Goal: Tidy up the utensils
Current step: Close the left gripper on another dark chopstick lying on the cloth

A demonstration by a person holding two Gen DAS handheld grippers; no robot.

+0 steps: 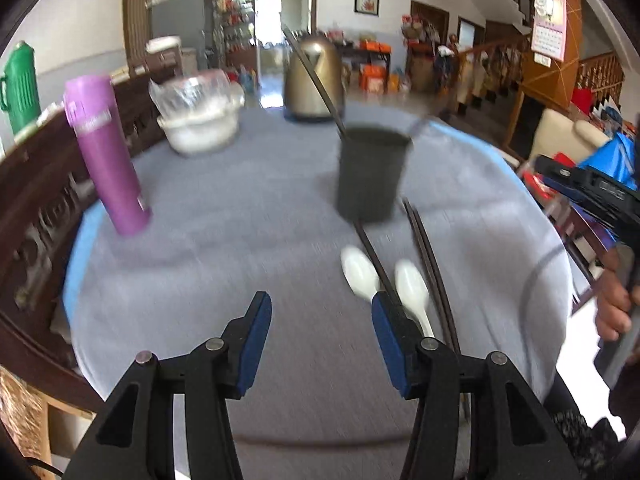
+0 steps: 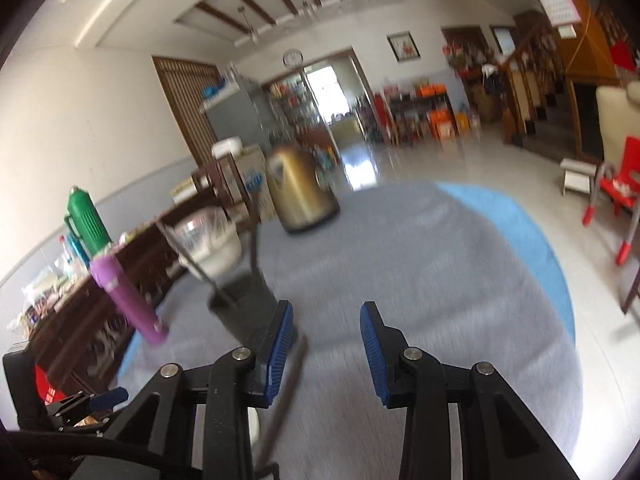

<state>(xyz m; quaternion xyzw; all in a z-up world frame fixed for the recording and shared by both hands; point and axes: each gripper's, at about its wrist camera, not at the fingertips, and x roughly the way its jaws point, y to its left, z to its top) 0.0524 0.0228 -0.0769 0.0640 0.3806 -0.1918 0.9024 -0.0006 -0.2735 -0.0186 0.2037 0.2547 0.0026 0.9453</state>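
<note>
Two white spoons (image 1: 384, 280) lie beside dark chopsticks (image 1: 430, 264); with our left claw (image 1: 320, 340) and right claw (image 2: 325, 344) both open and empty, we should straddle one handle squarely before closing.

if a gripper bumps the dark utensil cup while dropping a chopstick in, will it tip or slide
The dark utensil cup looks tall and narrows toward its base, so a knock near the rim could probably tip it. The long chopstick leaning out of it likely adds leverage. On the grey tablecloth it seems likelier to catch than slide.
</note>
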